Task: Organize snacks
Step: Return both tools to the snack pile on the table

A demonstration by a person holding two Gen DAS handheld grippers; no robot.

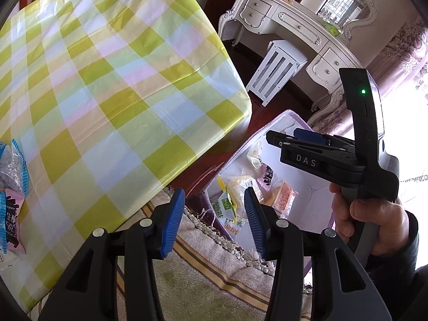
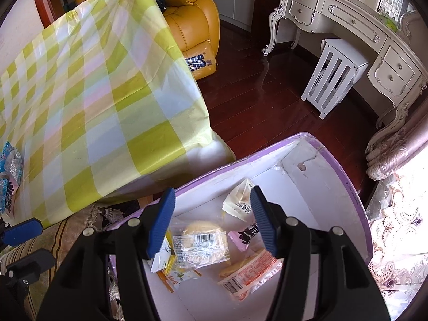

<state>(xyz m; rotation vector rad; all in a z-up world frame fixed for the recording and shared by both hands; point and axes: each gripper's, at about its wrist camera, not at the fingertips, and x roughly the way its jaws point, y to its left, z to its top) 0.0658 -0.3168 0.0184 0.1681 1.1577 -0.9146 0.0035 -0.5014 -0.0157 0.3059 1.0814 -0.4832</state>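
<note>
A white box with a purple rim (image 2: 345, 184) stands on the floor right of the table and holds several wrapped snacks, among them a clear-wrapped round bun (image 2: 199, 243). My right gripper (image 2: 214, 222) is open and empty just above the box. My left gripper (image 1: 215, 223) is open and empty, off the table's edge, aimed toward the box (image 1: 287, 121). Snack packets (image 1: 12, 187) lie at the table's left edge; they also show in the right wrist view (image 2: 9, 171). The right gripper appears in the left wrist view (image 1: 302, 144), over the box.
The table wears a yellow checked cloth (image 1: 107, 93). A fringed rug (image 1: 214, 272) lies below. An ornate white desk (image 2: 355, 26), a white slatted stool (image 2: 331, 77) and a yellow leather armchair (image 2: 192, 18) stand on the dark wood floor. Curtains (image 2: 396, 214) hang at right.
</note>
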